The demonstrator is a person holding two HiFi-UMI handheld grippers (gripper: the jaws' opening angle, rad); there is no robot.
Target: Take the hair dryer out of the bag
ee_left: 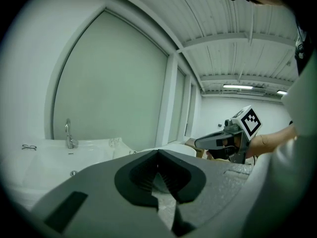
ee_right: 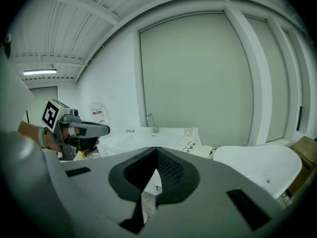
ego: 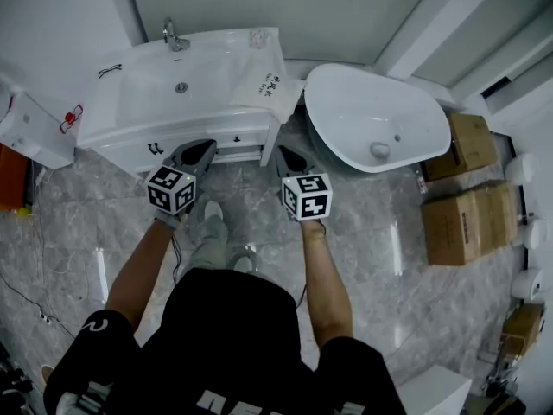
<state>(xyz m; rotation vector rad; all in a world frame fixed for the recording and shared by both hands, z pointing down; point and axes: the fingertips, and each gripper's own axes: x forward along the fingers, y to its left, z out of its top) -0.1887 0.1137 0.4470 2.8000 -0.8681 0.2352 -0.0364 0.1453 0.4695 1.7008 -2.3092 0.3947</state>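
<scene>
A white cloth bag with dark print lies on the right end of the white sink counter, partly hanging over its edge. It also shows in the right gripper view, bag. No hair dryer is visible. My left gripper is held in front of the vanity, shut and empty; its jaws meet in the left gripper view. My right gripper is level with it, near the vanity's right corner just below the bag, also shut and empty. Both are short of the bag.
A chrome faucet, a pair of glasses and a clear cup are on the counter. A white freestanding bathtub stands to the right. Cardboard boxes sit at the far right. The floor is grey marble.
</scene>
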